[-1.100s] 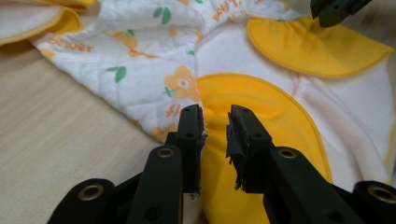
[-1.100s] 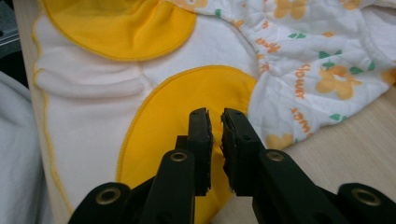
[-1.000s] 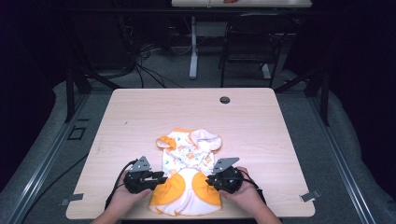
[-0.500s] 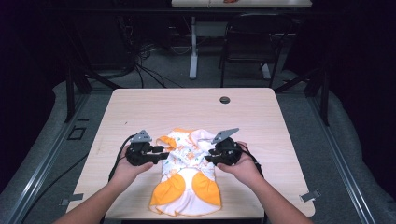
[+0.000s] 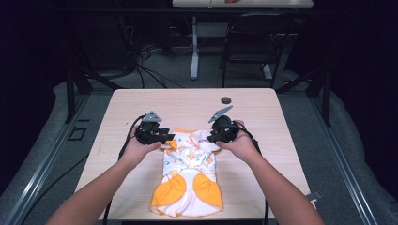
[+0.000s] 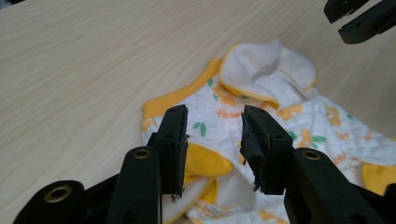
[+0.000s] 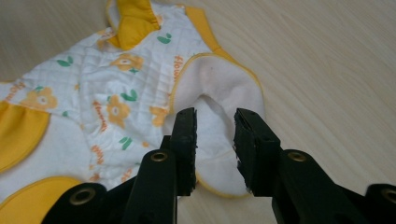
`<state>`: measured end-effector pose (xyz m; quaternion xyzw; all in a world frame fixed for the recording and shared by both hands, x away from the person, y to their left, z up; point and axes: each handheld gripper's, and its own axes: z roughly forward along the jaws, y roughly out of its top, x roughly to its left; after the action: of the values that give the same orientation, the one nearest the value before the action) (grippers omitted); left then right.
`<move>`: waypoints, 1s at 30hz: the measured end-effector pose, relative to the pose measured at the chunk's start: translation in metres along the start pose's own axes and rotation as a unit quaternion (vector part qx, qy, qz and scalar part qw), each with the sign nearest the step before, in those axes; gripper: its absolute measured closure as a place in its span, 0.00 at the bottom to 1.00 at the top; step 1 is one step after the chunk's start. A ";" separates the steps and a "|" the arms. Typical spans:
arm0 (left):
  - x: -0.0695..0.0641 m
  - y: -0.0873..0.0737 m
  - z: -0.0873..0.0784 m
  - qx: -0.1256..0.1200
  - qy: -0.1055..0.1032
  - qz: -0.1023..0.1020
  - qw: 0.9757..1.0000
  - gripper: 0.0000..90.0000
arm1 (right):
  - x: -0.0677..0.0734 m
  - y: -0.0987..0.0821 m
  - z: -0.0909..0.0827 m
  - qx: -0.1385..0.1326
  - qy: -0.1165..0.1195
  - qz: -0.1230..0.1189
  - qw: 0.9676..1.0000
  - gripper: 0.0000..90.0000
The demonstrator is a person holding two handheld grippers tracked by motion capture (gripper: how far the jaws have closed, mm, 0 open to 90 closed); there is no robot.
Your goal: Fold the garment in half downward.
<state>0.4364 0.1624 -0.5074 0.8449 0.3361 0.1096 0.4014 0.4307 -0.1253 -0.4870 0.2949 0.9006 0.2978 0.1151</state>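
Observation:
A small white quilted garment (image 5: 190, 173) with orange patches and flower print lies flat on the wooden table (image 5: 277, 136), hem toward the front edge. My left gripper (image 5: 170, 137) hovers at its far left corner and my right gripper (image 5: 211, 138) at its far right corner, pointing inward at each other. In the left gripper view the left gripper (image 6: 212, 128) stands open above the orange-edged shoulder of the garment (image 6: 261, 112). The right gripper (image 7: 215, 126) is open over a white flap (image 7: 219, 84). Both pairs of jaws have just been closing slightly, with nothing pressed between them.
A small dark round object (image 5: 225, 100) sits on the table beyond the grippers. Bare tabletop lies left, right and beyond the garment. Behind the table are a chair (image 5: 248, 42), a table leg (image 5: 194, 51) and floor cables (image 5: 141, 65).
Both hands moved away from the person and a little up, from the garment's near hem to its far end. The jaws stand wider than before, and the hem lies loose on the table.

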 end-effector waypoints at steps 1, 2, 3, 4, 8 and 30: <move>0.003 0.001 0.004 0.003 0.002 -0.001 1.000 0.67 | -0.002 0.000 0.004 -0.005 0.000 0.002 1.000 0.76; 0.006 0.002 0.009 0.008 0.003 -0.002 1.000 0.68 | -0.005 0.002 0.007 0.000 0.001 0.000 1.000 0.76; 0.009 0.002 0.014 0.012 0.003 -0.002 1.000 0.69 | -0.007 0.002 0.012 0.000 0.001 0.004 1.000 0.75; 0.011 0.002 0.019 0.011 0.005 -0.004 1.000 0.70 | -0.010 0.003 0.015 0.003 0.000 0.007 1.000 0.75; 0.019 0.000 0.035 0.021 -0.004 -0.017 1.000 0.72 | -0.018 0.006 0.033 0.006 -0.001 0.017 1.000 0.74; 0.040 -0.017 0.065 0.042 0.021 -0.051 0.998 0.65 | -0.039 -0.001 0.084 0.019 -0.009 0.099 0.995 0.64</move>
<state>0.4880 0.1573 -0.5657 0.8405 0.3913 0.0927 0.3631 0.4936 -0.1099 -0.5537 0.3872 0.8715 0.2879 0.0876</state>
